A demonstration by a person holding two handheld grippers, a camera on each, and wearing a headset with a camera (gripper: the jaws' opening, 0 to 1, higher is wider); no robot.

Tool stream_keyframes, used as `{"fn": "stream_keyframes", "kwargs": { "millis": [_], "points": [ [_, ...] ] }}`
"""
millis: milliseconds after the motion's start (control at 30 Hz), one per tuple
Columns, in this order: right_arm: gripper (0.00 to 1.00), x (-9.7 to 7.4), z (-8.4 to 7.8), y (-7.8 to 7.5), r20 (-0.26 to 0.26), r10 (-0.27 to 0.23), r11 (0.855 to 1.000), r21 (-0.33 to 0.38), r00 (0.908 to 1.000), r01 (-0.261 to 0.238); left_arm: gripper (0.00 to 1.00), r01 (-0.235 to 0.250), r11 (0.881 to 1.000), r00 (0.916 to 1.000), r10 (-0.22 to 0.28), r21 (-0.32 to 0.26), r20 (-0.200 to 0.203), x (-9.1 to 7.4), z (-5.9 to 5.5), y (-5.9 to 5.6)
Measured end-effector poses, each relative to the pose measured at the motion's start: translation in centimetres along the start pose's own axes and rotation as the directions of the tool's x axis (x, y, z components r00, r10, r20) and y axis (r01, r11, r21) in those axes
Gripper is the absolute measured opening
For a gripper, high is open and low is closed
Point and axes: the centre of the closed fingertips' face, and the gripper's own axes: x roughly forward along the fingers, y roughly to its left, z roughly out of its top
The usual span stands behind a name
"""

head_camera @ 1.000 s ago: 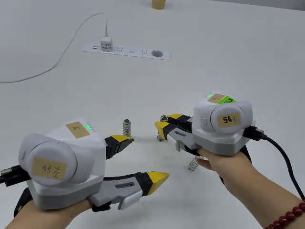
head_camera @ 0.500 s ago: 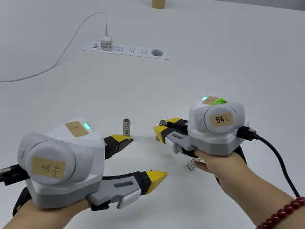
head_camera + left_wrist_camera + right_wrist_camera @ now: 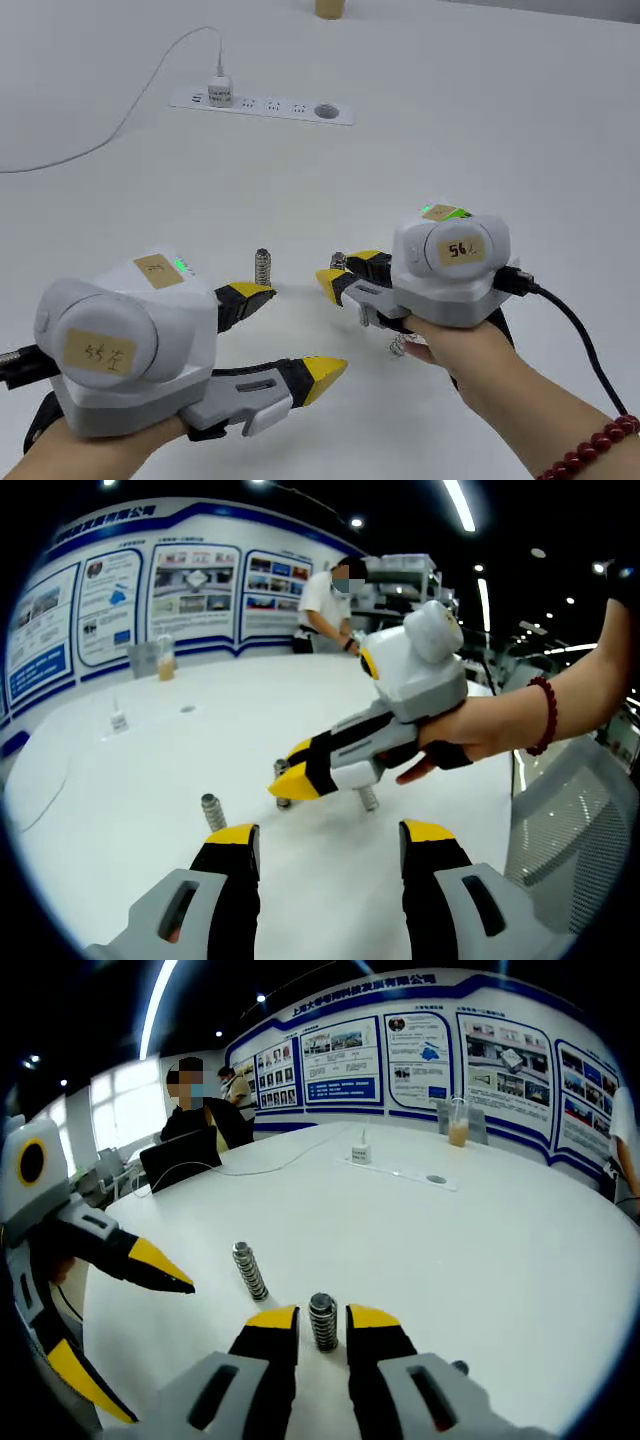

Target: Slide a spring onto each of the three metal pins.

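Right tongs [image 3: 322, 1312] now sit lower and closer to the left tongs [image 3: 330, 835] than a second ago. Right tongs: narrowly parted, with a spring-wrapped pin [image 3: 322, 1334] upright between the yellow tips and a sliver of gap on either side. Second spring-wrapped pin [image 3: 248, 1270]: upright on the table [image 3: 450, 130], left of the right tongs and clear of them. Third spring [image 3: 400, 345]: under the hand behind the right tongs, partly hidden. Left tongs: spread wide, holding nothing, facing the right tongs.
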Motion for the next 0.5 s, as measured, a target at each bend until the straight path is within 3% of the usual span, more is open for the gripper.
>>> {"fn": "stream_keyframes", "kwargs": {
  "millis": [200,500],
  "points": [
    [0.27,-1.4,1.2,0.1,0.032,0.02,0.997,0.072,0.9993,-0.022,0.58,-0.006,1.0,0.9999,0.006,0.017,-0.009,0.1,-0.1,0.0],
    [0.35,-3.4,1.8,-0.1,0.047,0.018,0.996,0.088,0.9987,-0.023,0.65,-0.023,0.999,0.9997,0.023,0.032,0.004,0.3,0.2,0.1]
  ]
}}
